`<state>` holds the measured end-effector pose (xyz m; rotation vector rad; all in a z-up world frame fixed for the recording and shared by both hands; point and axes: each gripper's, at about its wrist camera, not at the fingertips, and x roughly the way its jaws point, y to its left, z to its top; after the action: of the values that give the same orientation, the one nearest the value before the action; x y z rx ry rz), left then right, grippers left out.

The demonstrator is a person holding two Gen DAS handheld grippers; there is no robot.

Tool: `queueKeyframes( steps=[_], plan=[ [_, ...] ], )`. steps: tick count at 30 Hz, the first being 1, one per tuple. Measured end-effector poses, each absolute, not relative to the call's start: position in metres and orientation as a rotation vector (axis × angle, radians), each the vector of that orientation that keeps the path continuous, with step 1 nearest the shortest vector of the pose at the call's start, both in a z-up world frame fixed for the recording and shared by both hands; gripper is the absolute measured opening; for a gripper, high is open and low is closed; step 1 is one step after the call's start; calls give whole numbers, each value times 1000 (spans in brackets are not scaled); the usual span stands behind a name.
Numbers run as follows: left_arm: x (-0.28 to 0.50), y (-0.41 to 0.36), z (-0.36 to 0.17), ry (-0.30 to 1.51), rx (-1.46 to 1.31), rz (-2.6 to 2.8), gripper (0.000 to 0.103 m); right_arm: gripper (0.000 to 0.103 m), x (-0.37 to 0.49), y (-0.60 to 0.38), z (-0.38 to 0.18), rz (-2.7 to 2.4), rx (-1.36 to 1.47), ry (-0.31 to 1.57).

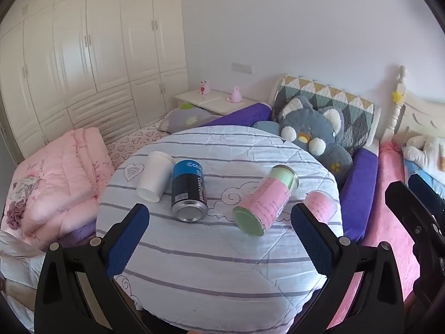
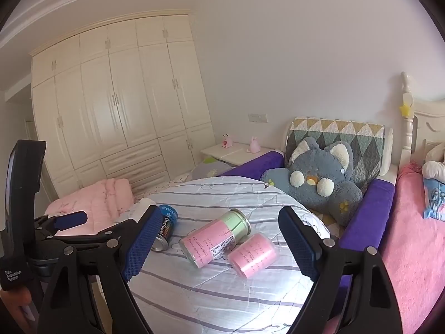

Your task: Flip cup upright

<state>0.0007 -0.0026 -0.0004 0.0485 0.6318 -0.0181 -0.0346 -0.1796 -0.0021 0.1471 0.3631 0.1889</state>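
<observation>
With jaws spread wide and holding nothing, the left gripper [image 1: 219,224] and right gripper [image 2: 219,243] hover short of the round surface [image 1: 222,278], where the white cup [image 1: 155,175] lies on its side at the far left beside the black can [image 1: 188,190], so the approach is judged just beginning, and the next move calls for closing on the cup's wall and tipping it upright.

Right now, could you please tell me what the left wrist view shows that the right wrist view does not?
Only the left wrist view shows the white cup whole, lying on its side left of the blue can. Only the right wrist view shows the pink cup whole and the left tongs from outside. Both show the striped table, the green-and-pink can on its side, and the grey plush cat.
</observation>
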Motion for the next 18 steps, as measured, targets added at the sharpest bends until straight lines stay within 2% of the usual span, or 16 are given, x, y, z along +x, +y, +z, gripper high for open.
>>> queueKeyframes(
  steps=[18],
  plan=[
    [2,-37,-5,609,85,-2,103,87,-22,-204,-13,165,189,371]
  ],
)
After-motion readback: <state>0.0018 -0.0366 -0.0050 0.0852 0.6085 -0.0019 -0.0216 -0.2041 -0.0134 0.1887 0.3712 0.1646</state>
